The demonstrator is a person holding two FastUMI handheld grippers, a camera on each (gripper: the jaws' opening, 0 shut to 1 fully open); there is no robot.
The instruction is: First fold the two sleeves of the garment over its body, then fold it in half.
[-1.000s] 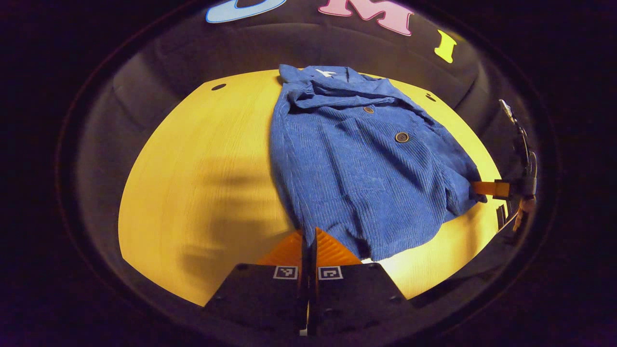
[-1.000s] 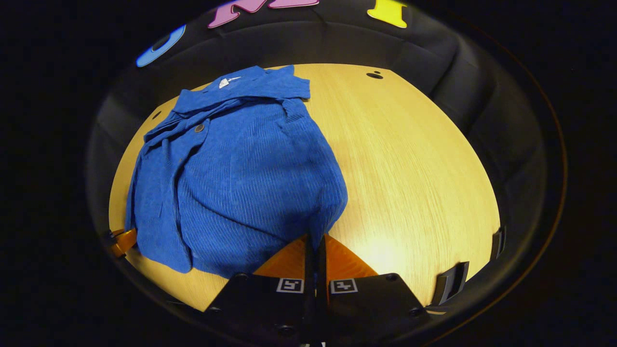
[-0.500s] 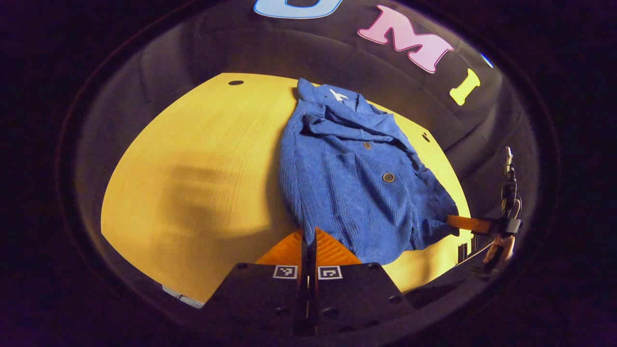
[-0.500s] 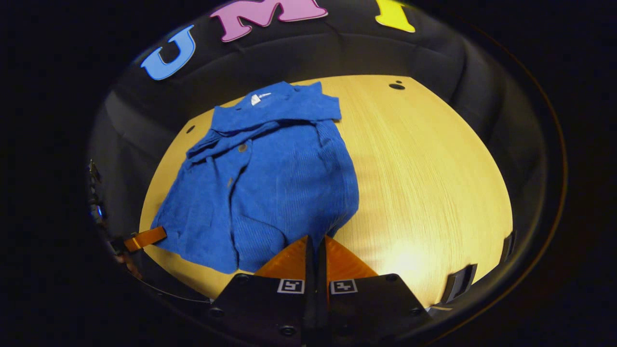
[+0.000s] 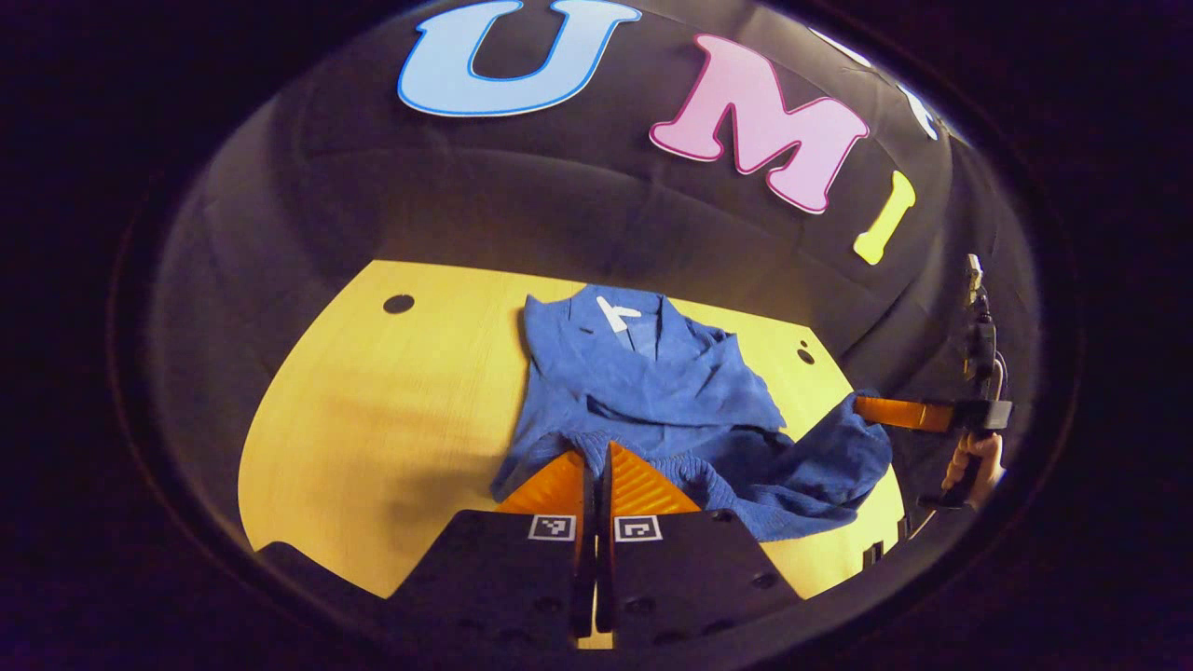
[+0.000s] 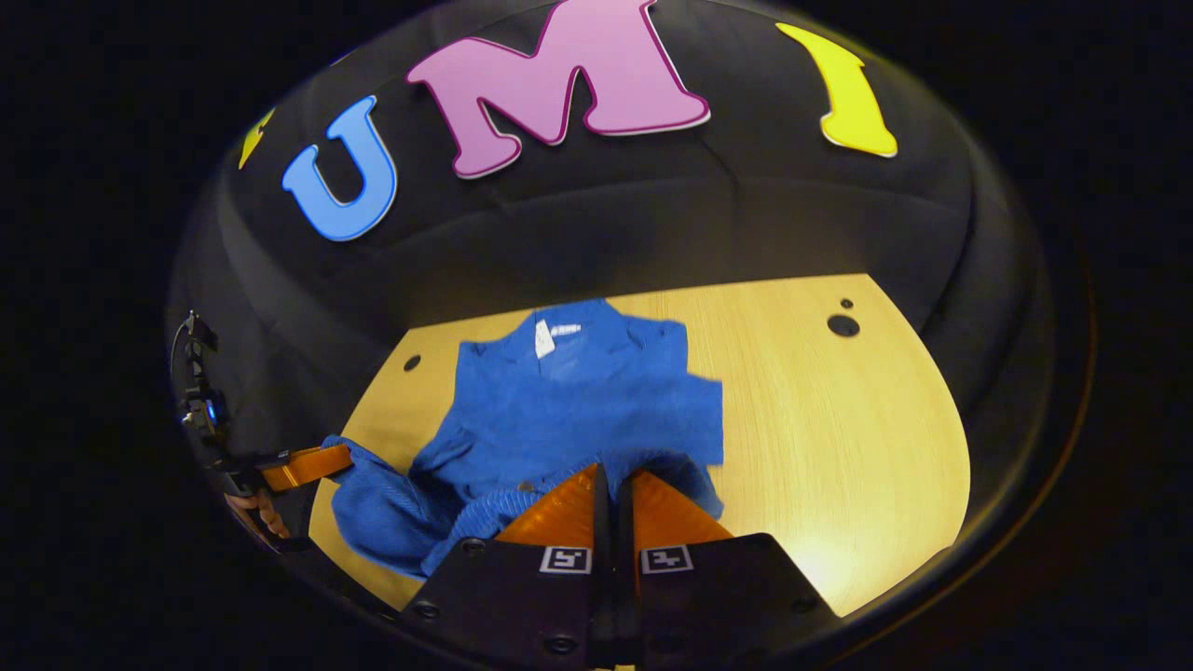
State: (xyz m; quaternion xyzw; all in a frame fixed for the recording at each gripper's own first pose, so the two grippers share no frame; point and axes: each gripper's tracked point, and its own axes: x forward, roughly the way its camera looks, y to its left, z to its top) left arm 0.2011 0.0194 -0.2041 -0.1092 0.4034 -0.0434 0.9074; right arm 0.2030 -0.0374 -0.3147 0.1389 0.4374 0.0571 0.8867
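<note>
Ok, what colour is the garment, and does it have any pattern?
Solid blue, with a fine ribbed texture. The garment shows best in the right gripper view.

Dim booth, warm overhead light, fisheye-bent edges.

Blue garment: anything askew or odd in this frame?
Nothing damaged. The blue garment is mid-fold: the left gripper and right gripper each pinch a hem corner, and the raised hem sags unevenly between them above the table.
</note>
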